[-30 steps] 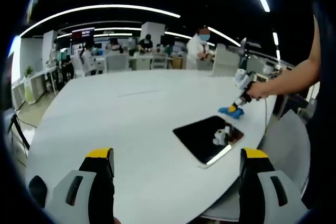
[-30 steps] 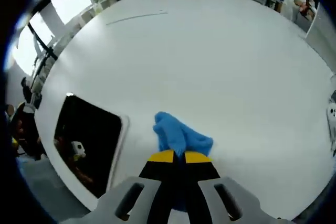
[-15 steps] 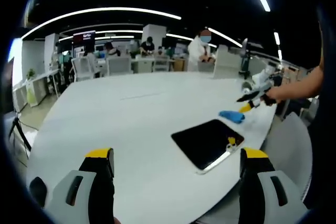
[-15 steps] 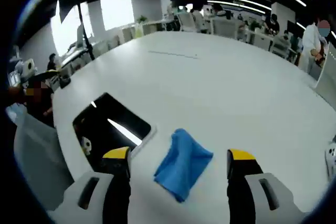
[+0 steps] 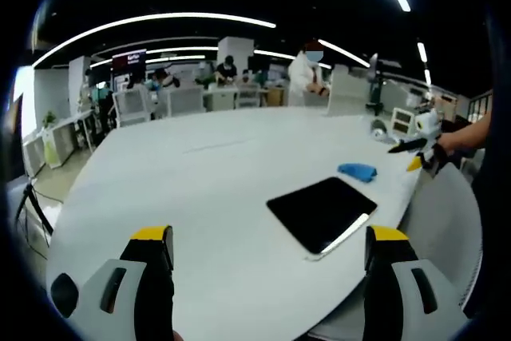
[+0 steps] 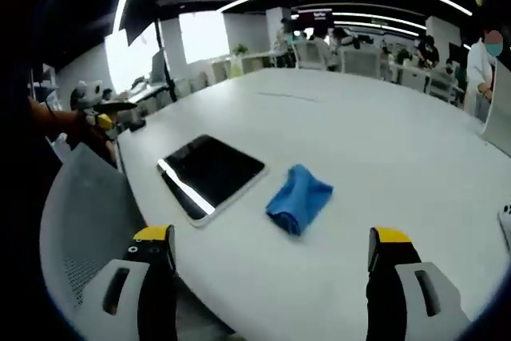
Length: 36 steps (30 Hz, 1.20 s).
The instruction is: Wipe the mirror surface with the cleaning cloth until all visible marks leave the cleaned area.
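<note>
Mirror (image 6: 209, 174) lies flat on the white counter (image 6: 383, 165) near its edge, beyond our right gripper (image 6: 271, 257), whose jaws stand wide apart and hold nothing. Just beside it, not touching, we see the blue cleaning cloth (image 6: 299, 197). Our left gripper (image 5: 270, 255) also gapes empty, with the mirror (image 5: 322, 210) and cloth (image 5: 357, 171) farther off.

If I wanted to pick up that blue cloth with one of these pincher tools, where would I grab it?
Probably at the raised, bunched fold of the blue cloth, coming down from above. It lies crumpled on the white table, apart from the mirror, so its humped top gives the jaws something to pinch, while its flat edges hug the tabletop. The right gripper is open and faces it.
</note>
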Each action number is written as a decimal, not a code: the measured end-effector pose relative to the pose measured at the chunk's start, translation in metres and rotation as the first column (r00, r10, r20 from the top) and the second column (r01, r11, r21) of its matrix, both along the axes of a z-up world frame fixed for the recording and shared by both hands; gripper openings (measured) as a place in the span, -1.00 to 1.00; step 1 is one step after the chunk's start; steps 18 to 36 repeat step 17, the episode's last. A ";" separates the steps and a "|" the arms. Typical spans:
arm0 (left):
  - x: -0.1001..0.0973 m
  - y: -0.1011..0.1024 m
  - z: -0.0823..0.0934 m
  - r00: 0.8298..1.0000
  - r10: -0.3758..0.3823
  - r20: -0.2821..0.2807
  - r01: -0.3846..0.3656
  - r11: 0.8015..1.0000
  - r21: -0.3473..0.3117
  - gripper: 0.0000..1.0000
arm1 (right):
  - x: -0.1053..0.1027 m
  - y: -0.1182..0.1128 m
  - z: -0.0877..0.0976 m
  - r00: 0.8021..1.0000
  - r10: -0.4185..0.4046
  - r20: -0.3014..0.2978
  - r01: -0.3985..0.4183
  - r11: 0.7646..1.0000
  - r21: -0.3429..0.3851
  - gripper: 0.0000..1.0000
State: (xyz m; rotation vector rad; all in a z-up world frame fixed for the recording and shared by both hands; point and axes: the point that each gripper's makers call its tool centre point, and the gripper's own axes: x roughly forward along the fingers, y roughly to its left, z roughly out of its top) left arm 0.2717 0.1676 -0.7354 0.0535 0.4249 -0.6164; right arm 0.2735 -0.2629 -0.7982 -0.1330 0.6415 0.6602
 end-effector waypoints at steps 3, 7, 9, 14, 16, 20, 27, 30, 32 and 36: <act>0.002 0.002 0.002 1.000 -0.013 0.001 0.013 1.000 -0.014 1.00 | 0.002 -0.001 0.004 0.999 -0.043 0.003 0.043 0.999 0.016 1.00; 0.002 0.004 -0.002 0.999 -0.036 -0.005 0.036 0.999 -0.034 1.00 | 0.003 -0.006 0.008 0.996 -0.083 0.022 0.082 0.997 0.011 1.00; 0.001 0.006 -0.007 0.998 -0.059 -0.015 0.059 0.998 -0.019 1.00 | 0.002 -0.008 0.010 0.995 -0.100 0.017 0.100 0.995 -0.006 1.00; 0.005 0.010 -0.002 0.997 -0.074 0.005 0.074 0.997 -0.016 1.00 | 0.002 -0.011 0.018 0.993 -0.104 0.047 0.104 0.995 -0.007 1.00; 0.006 0.013 -0.001 0.998 -0.068 0.015 0.068 0.998 -0.006 1.00 | 0.002 -0.008 0.016 0.995 -0.094 0.032 0.094 0.995 0.013 1.00; 0.007 0.016 0.003 0.998 -0.053 0.022 0.053 0.999 -0.010 1.00 | 0.002 -0.008 0.015 0.996 -0.084 0.030 0.084 0.996 0.010 1.00; 0.007 0.016 0.003 0.998 -0.053 0.022 0.053 0.999 -0.010 1.00 | 0.002 -0.008 0.015 0.996 -0.084 0.030 0.084 0.996 0.010 1.00; 0.007 0.016 0.003 0.998 -0.053 0.022 0.053 0.999 -0.010 1.00 | 0.002 -0.008 0.015 0.996 -0.084 0.030 0.084 0.996 0.010 1.00; 0.007 0.016 0.003 0.998 -0.053 0.022 0.053 0.999 -0.010 1.00 | 0.002 -0.008 0.015 0.996 -0.084 0.030 0.084 0.996 0.010 1.00; 0.007 0.016 0.003 0.998 -0.053 0.022 0.053 0.999 -0.010 1.00 | 0.002 -0.008 0.015 0.996 -0.084 0.030 0.084 0.996 0.010 1.00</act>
